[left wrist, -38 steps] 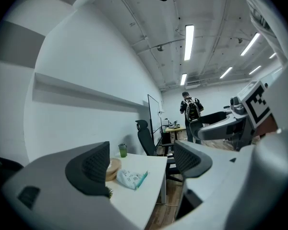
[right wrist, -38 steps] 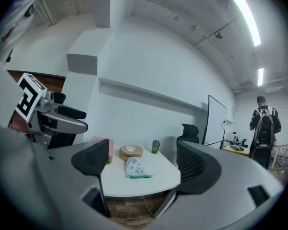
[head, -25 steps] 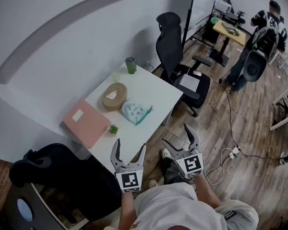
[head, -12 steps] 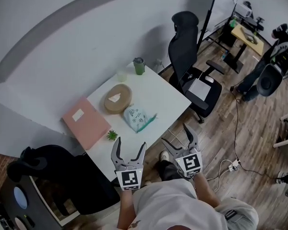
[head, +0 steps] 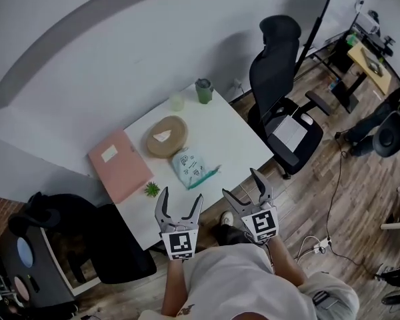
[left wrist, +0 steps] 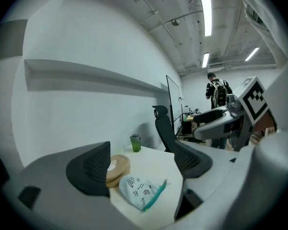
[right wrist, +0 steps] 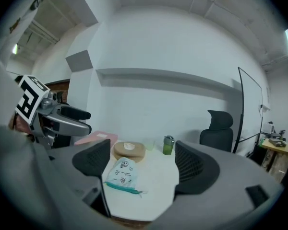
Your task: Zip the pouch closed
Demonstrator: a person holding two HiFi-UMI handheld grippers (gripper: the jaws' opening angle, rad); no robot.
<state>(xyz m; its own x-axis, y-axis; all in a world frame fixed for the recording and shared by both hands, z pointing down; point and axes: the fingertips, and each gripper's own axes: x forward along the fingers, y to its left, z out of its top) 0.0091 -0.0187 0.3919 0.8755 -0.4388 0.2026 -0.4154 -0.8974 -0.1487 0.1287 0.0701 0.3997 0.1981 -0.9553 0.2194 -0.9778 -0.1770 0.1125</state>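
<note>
**Q:** As viewed from the head camera, locate the pouch [head: 192, 168].

**A:** Lying flat on the white table [head: 230, 135], just beside the round box [head: 165, 136], teal zip edge turned toward the table's near side. Whether zipped shut or not: cannot tell.

**Q:** Gripped by either claw?

**A:** No. Note the left gripper [head: 180, 202], held up at the table's near edge with jaws spread wide and nothing between them. In the left gripper view, see only the table and the pouch [left wrist: 140, 189] lying well beyond the pads [left wrist: 89, 169]. Likewise for the right gripper [head: 243, 187]: released, jaws wide apart, empty, and well apart from the pouch [right wrist: 121, 171].

**Q:** What else on the table?

**A:**
- At the left edge, note a pink folder [head: 120, 164], with a small plant [head: 151, 189] just beside its near corner.
- At the far edge, note a green cup [head: 203, 91] and a clear glass [head: 177, 102] near each other.
- Past the table's right side, see a black office chair [head: 275, 72] on the wooden floor [head: 347, 212].
</note>
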